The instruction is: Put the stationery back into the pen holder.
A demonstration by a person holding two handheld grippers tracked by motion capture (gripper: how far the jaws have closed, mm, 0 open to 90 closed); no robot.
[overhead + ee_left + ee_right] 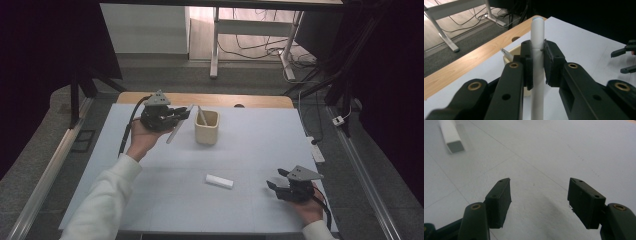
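While my left gripper [186, 114] pinches a white pen [537, 62] just left of the beige cup [206, 131], one pen [202, 116] already stands inside; my right gripper [278, 179] rests spread, white block [219, 181] waiting nearer me

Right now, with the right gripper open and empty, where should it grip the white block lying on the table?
Grip the white block at mid-length, across its narrow width, coming from above. It lies flat with a square end section, so its long sides are parallel. The right gripper is open beside it.
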